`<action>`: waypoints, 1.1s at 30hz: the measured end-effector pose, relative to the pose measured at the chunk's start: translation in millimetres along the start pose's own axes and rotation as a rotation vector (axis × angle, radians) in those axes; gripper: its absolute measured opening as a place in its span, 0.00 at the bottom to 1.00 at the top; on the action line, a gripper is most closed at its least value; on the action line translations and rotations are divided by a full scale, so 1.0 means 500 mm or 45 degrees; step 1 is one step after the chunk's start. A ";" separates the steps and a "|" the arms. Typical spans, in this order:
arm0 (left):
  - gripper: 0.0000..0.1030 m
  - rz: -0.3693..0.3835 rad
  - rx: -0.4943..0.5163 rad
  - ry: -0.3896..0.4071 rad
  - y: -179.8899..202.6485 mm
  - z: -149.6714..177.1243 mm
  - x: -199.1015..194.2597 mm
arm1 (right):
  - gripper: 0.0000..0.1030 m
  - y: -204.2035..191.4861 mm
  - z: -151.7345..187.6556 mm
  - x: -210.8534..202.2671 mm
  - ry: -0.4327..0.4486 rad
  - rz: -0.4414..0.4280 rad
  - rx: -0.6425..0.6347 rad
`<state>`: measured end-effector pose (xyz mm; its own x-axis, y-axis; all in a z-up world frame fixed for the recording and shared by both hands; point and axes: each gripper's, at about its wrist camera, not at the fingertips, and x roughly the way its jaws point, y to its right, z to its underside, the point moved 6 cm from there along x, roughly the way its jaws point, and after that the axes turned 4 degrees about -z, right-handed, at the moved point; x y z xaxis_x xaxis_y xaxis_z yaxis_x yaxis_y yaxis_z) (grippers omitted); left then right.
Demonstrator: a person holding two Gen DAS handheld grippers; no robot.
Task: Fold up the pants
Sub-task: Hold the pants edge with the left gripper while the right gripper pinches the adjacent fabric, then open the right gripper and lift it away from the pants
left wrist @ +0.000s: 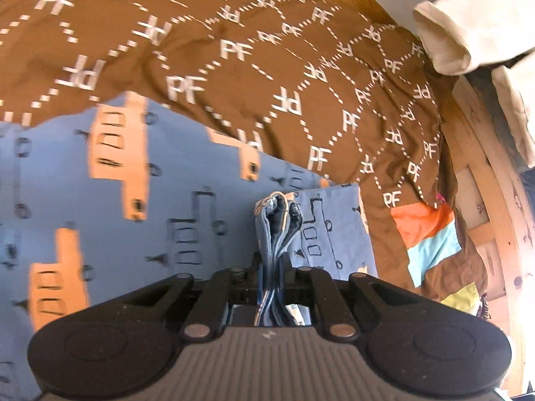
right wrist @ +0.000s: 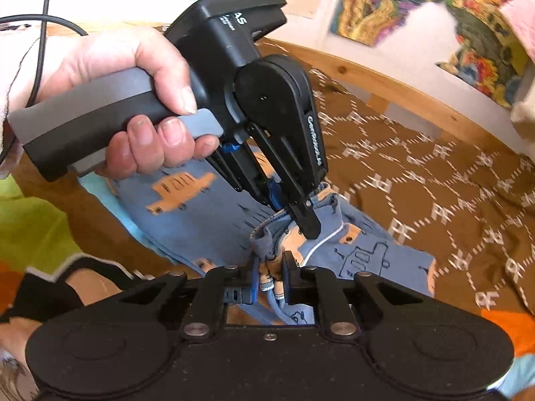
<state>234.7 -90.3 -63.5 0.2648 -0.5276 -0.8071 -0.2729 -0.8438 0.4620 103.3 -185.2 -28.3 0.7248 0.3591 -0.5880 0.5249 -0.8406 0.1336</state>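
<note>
Both the left gripper and right gripper are clamped on bunched edges of the blue vehicle-print cotton pants, spread toward nine o'clock over the brown patterned bedspread; unequal pulling could slip layers free, skewing the fold.

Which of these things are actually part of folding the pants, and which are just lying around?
Part of the job:
blue pants
left gripper, pinching them
right gripper, pinching them

Just lying about:
brown patterned bedspread
cream garment
wall pictures
</note>
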 end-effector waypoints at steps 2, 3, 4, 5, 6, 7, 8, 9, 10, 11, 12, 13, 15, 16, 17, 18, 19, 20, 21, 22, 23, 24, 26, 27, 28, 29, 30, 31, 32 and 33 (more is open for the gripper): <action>0.09 -0.023 -0.005 0.014 -0.017 -0.003 -0.016 | 0.14 -0.016 -0.015 0.008 0.012 -0.032 -0.010; 0.09 -0.033 -0.007 0.019 -0.025 -0.004 -0.024 | 0.14 -0.023 -0.022 0.013 0.018 -0.050 -0.012; 0.09 -0.043 -0.010 0.025 -0.035 -0.004 -0.032 | 0.14 -0.029 -0.028 0.017 0.022 -0.065 -0.014; 0.09 -0.050 -0.013 0.028 -0.044 -0.004 -0.039 | 0.14 -0.038 -0.034 0.022 0.025 -0.082 -0.017; 0.09 -0.058 -0.018 0.032 -0.055 -0.003 -0.046 | 0.14 -0.047 -0.040 0.028 0.028 -0.099 -0.021; 0.09 -0.064 -0.025 0.034 -0.065 -0.003 -0.053 | 0.14 -0.052 -0.046 0.033 0.029 -0.115 -0.027; 0.09 -0.067 -0.030 0.036 -0.076 -0.001 -0.059 | 0.14 -0.058 -0.051 0.038 0.031 -0.131 -0.034; 0.09 -0.071 -0.036 0.039 -0.087 0.002 -0.065 | 0.14 -0.066 -0.055 0.043 0.031 -0.149 -0.043; 0.09 -0.071 -0.043 0.046 -0.098 0.005 -0.072 | 0.14 -0.073 -0.058 0.047 0.031 -0.166 -0.050; 0.09 -0.068 -0.048 0.049 -0.109 0.008 -0.077 | 0.14 -0.081 -0.061 0.052 0.029 -0.183 -0.056; 0.09 -0.067 -0.052 0.051 -0.117 0.011 -0.081 | 0.14 -0.088 -0.064 0.057 0.026 -0.203 -0.064; 0.09 -0.069 -0.055 0.053 -0.127 0.014 -0.083 | 0.14 -0.095 -0.066 0.062 0.021 -0.218 -0.073; 0.09 -0.067 -0.059 0.054 -0.140 0.016 -0.083 | 0.14 -0.106 -0.067 0.072 0.011 -0.245 -0.089; 0.09 -0.062 -0.062 0.057 -0.146 0.017 -0.082 | 0.14 -0.111 -0.067 0.079 0.003 -0.257 -0.095; 0.09 -0.056 -0.065 0.060 -0.151 0.018 -0.080 | 0.14 -0.117 -0.067 0.087 -0.007 -0.266 -0.097; 0.10 -0.050 -0.064 0.062 -0.155 0.020 -0.079 | 0.14 -0.121 -0.066 0.095 -0.017 -0.274 -0.094; 0.11 -0.049 -0.057 0.064 -0.159 0.022 -0.077 | 0.14 -0.123 -0.065 0.102 -0.031 -0.282 -0.089; 0.14 -0.056 -0.049 0.064 -0.164 0.025 -0.077 | 0.18 -0.124 -0.062 0.109 -0.049 -0.289 -0.084; 0.21 -0.075 -0.040 0.067 -0.170 0.028 -0.078 | 0.21 -0.124 -0.060 0.114 -0.065 -0.293 -0.079; 0.29 -0.094 -0.024 0.069 -0.173 0.030 -0.080 | 0.28 -0.121 -0.059 0.114 -0.070 -0.295 -0.070; 0.29 -0.105 -0.011 0.074 -0.176 0.031 -0.086 | 0.40 -0.117 -0.057 0.111 -0.070 -0.294 -0.058; 0.33 -0.111 -0.001 0.084 -0.177 0.032 -0.092 | 0.46 -0.110 -0.055 0.105 -0.065 -0.292 -0.040; 0.47 -0.138 0.016 0.124 -0.175 0.029 -0.107 | 0.64 -0.087 -0.051 0.086 -0.040 -0.266 0.008; 0.58 -0.157 0.028 0.155 -0.171 0.026 -0.114 | 0.68 -0.070 -0.048 0.075 -0.026 -0.222 0.033; 0.61 -0.185 0.052 0.197 -0.164 0.024 -0.121 | 0.73 -0.052 -0.042 0.063 -0.016 -0.170 0.057; 0.62 -0.209 0.078 0.226 -0.157 0.022 -0.124 | 0.81 -0.034 -0.038 0.054 -0.009 -0.119 0.076; 0.63 -0.230 0.113 0.252 -0.149 0.021 -0.126 | 0.86 -0.013 -0.031 0.045 -0.006 -0.050 0.089; 0.63 -0.254 0.155 0.281 -0.140 0.021 -0.126 | 0.94 0.011 -0.024 0.038 -0.005 0.033 0.093; 0.63 -0.271 0.185 0.306 -0.135 0.021 -0.126 | 0.97 0.034 -0.019 0.034 -0.008 0.114 0.093; 0.65 -0.288 0.208 0.334 -0.130 0.021 -0.123 | 0.98 0.063 -0.011 0.033 -0.024 0.220 0.093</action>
<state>226.3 -1.9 -47.9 0.5573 -0.3548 -0.7507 -0.3187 -0.9262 0.2012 134.3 -203.8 -29.3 0.7924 0.1998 -0.5764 0.3592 -0.9165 0.1761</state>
